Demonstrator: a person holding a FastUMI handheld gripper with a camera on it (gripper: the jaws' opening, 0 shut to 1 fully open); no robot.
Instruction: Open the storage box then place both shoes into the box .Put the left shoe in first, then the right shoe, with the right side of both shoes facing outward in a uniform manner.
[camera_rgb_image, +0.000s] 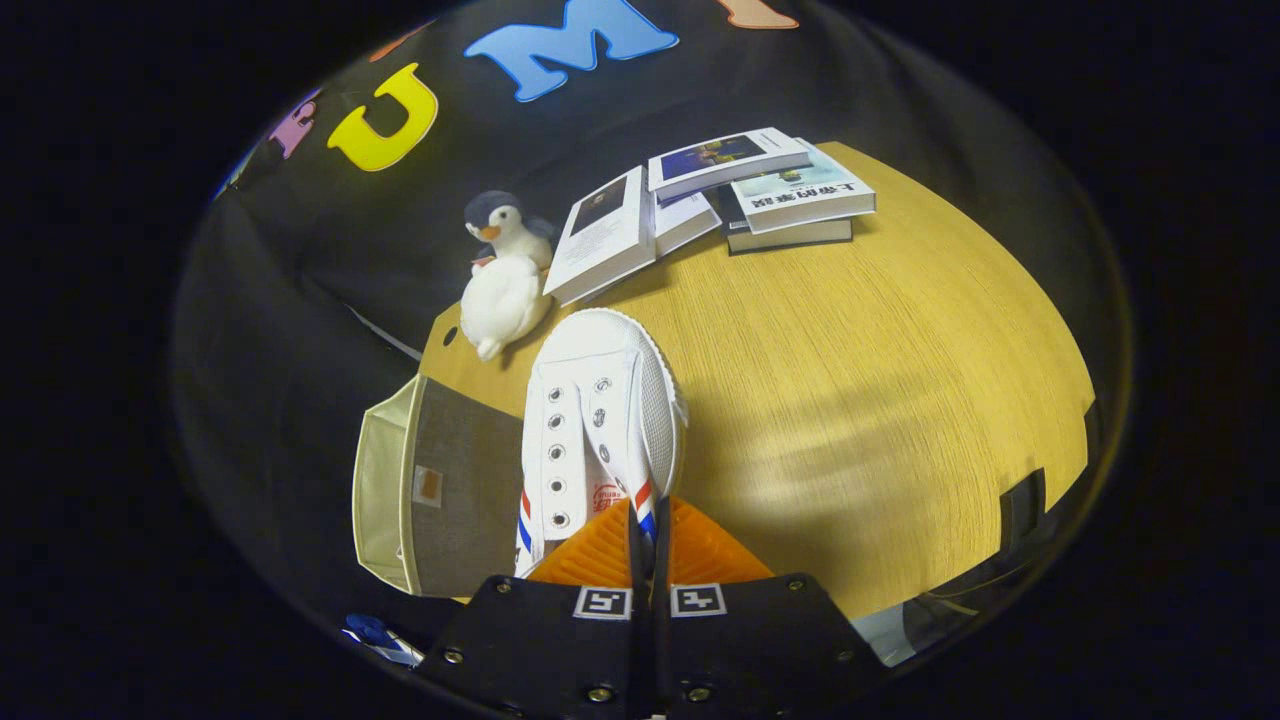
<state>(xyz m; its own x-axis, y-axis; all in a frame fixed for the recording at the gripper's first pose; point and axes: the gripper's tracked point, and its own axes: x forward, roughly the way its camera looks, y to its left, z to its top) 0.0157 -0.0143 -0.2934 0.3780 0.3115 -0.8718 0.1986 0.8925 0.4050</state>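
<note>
- Nearest to me, my hand-held gripper (645, 545) has its two orange fingers (600, 550) pressed together on the heel collar of one white shoe (600, 430), pinching it tight.
- Wood-grain worktop (860, 400) is the largest thing here; it is bare across the wide stretch to the right of the shoe, out to its curved far edge, and that is the open room I have.
- One fabric storage box (440, 490), grey with a cream side panel, sits at the worktop's left edge, just beside the shoe and touching it in this view; I cannot tell whether it is open.
- Four or so books (720, 195) lie spread at the far edge, beyond the shoe's toe.
- The shoe is a white canvas sneaker with metal eyelets, a rubber toe cap and red and blue stripes near the heel, toe pointing away from me.
- One penguin plush (505, 275) stands near the far left corner, just beside the books.
</note>
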